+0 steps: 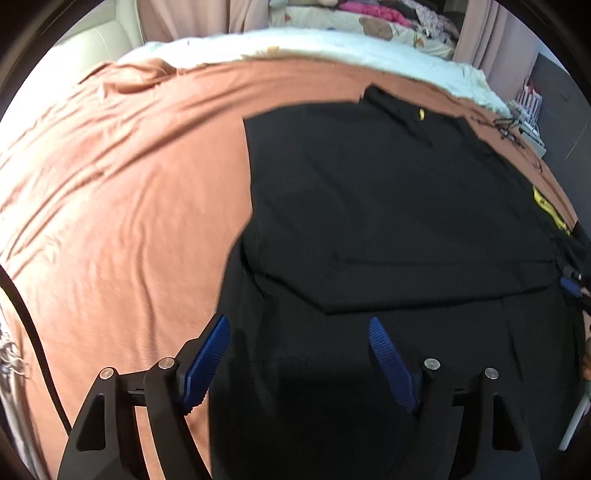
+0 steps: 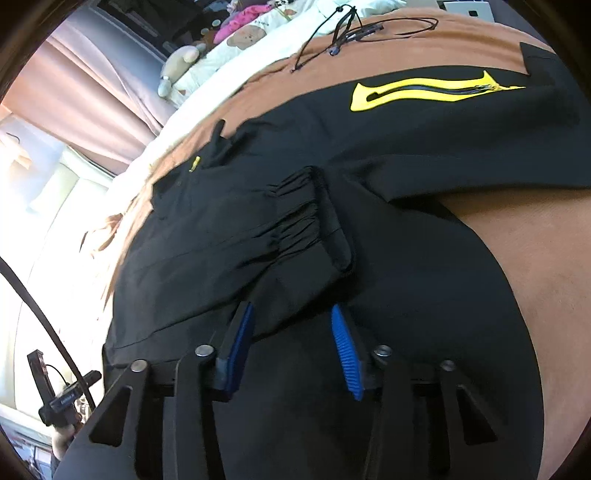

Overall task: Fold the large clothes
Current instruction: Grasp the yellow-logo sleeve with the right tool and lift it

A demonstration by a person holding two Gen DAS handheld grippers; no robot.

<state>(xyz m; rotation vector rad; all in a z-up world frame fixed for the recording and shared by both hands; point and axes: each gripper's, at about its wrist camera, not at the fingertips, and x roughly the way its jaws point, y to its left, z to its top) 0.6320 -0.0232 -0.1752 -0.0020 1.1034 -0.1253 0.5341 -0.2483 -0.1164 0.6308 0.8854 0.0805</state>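
Observation:
A large black jacket [image 1: 388, 206] with yellow zip trim [image 2: 424, 92] lies spread on a bed covered by an orange-brown sheet [image 1: 122, 192]. A sleeve with a gathered elastic cuff [image 2: 306, 218] is folded across the jacket's body. My left gripper [image 1: 299, 328] is open, hovering over the jacket's near left edge, with nothing between its blue pads. My right gripper [image 2: 291, 314] is open just above the black fabric [image 2: 406, 258] below the cuff. The right gripper's blue tip [image 1: 570, 286] shows at the far right of the left wrist view.
A white blanket [image 1: 332, 48] and a pile of soft toys and clothes [image 1: 388, 22] lie at the bed's far end. Black cords [image 2: 351, 29] rest on the sheet beyond the jacket. Pink curtains [image 2: 92, 92] and a bright window stand to the left.

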